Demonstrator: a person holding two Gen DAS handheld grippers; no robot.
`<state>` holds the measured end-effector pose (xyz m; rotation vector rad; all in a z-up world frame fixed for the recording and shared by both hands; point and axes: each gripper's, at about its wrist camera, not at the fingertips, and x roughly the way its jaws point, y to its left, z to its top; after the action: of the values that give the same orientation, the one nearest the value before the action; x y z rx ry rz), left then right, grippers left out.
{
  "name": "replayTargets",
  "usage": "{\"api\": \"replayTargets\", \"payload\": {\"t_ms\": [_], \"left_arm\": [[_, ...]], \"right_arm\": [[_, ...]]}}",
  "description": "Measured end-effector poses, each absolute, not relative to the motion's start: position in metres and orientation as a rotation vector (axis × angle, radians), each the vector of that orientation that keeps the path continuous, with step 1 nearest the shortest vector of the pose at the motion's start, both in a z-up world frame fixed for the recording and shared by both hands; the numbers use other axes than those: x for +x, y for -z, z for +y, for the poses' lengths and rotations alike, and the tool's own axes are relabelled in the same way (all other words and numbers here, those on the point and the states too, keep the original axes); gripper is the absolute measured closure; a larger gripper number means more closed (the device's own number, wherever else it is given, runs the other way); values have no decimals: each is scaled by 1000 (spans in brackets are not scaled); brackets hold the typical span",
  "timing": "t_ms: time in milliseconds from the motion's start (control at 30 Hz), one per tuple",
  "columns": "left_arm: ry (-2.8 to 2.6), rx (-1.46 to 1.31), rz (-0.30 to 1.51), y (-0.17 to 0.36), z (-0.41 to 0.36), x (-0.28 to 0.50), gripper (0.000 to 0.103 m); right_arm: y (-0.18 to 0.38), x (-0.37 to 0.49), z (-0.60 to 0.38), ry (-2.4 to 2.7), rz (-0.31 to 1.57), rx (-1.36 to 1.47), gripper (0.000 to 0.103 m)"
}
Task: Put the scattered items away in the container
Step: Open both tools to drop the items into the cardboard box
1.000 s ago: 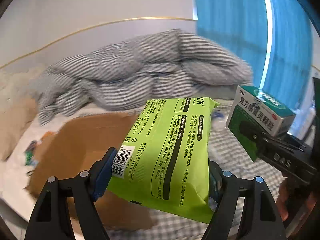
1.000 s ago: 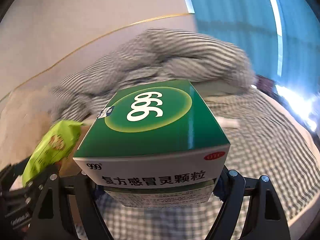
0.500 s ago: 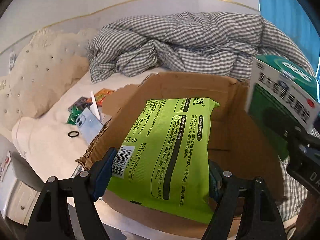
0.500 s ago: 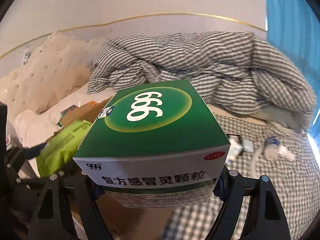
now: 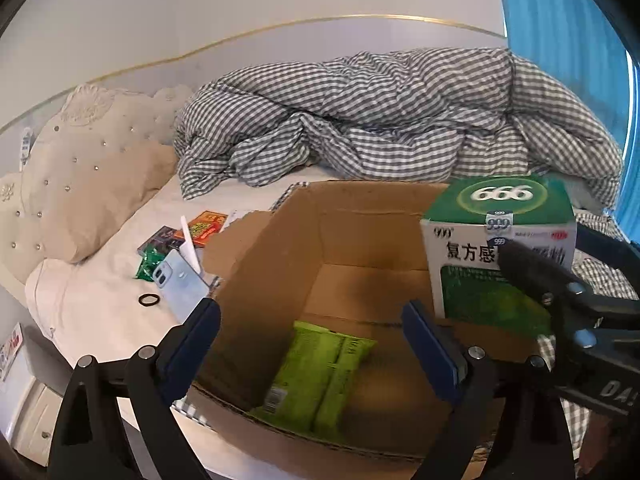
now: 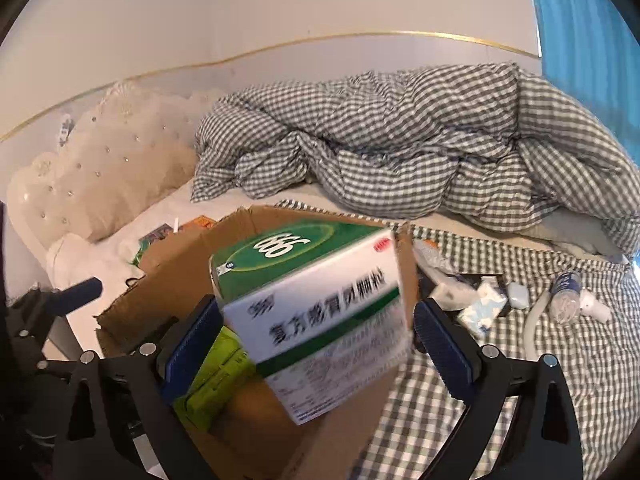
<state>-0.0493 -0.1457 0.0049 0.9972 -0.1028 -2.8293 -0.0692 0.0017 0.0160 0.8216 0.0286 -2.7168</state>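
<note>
An open cardboard box [image 5: 360, 240] stands on the bed. A lime green packet [image 5: 320, 372] lies on its floor, loose. My left gripper [image 5: 312, 348] is open and empty above the box's near side. My right gripper [image 6: 316, 344] is open; the green and white medicine box [image 6: 320, 312] is tilted and blurred between its fingers, falling over the cardboard box [image 6: 180, 280]. In the left wrist view the medicine box [image 5: 496, 240] hangs at the box's right side with the right gripper [image 5: 560, 292] beside it. The green packet [image 6: 216, 380] also shows in the right wrist view.
Left of the box on the white sheet lie a light blue phone [image 5: 180, 280], snack packets [image 5: 176, 240] and a black hair tie [image 5: 149, 300]. Right of the box lie a tissue pack [image 6: 484, 308], a bottle [image 6: 564, 296] and small items. A checked duvet [image 5: 380, 120] is heaped behind.
Both grippers opened over the box. The green packet dropped from my left gripper onto the box floor. The medicine box left my right gripper's grip and is tipping downward.
</note>
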Motion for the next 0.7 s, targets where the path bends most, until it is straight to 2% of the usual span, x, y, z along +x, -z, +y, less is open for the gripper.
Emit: {"api": "replayTargets", "payload": {"t_ms": [367,700], "left_arm": [[2822,973,-98,-24,-133,-26,8],[2988,1001,-162,-17,-57,-18,1]], "right_arm": [[-50,-42,51,2798,-52,710,6],[-2,-38,170,2947,-38,896,6]]}}
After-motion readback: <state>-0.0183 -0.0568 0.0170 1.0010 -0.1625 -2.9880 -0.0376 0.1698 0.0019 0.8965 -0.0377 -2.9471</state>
